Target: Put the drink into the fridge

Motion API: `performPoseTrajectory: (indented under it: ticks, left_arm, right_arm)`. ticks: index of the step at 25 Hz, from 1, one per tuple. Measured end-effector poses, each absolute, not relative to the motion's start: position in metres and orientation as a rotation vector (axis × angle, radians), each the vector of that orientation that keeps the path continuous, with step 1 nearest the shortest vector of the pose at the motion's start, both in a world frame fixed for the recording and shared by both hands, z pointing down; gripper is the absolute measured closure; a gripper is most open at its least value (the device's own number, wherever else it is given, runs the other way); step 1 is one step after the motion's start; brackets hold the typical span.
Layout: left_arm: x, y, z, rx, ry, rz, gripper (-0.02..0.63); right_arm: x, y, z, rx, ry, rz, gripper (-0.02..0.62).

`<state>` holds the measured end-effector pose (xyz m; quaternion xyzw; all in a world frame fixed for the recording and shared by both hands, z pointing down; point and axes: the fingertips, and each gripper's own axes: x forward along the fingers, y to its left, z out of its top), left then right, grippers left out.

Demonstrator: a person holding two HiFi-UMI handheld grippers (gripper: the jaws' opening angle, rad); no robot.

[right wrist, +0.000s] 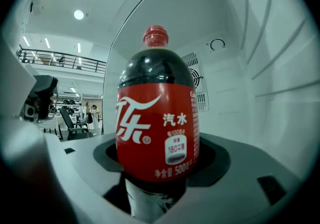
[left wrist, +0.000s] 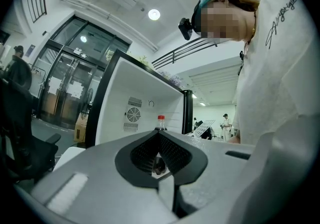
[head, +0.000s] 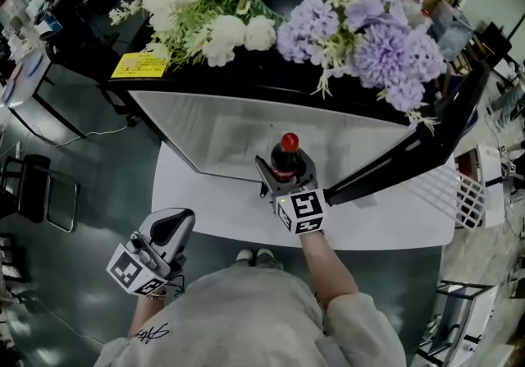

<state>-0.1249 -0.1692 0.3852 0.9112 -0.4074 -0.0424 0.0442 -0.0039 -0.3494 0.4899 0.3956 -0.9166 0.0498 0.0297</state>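
The right gripper (right wrist: pixel 156 178) clamps a rounded plastic drink bottle (right wrist: pixel 156 118) with a glossy red label, before the smooth white fridge (right wrist: pixel 240 67). The left gripper (left wrist: pixel 160 140), ribbed dark jaws together, holds nothing.

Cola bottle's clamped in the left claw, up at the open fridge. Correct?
Wrong claw. The right gripper view shows the cola bottle clamped in the right claw; the left claw is shut on nothing. The bottle is up at the open fridge, as stated.
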Motion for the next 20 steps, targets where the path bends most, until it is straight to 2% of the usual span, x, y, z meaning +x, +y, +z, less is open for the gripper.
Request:
performPoseTrajectory:
  ticks: [20]
  left_arm:
    - [-0.126,-0.163,0.392,2.753,-1.262,-0.107,0.603]
  right_arm:
    - [-0.002,-0.392,0.507,1.261,-2.778,0.181,0.281]
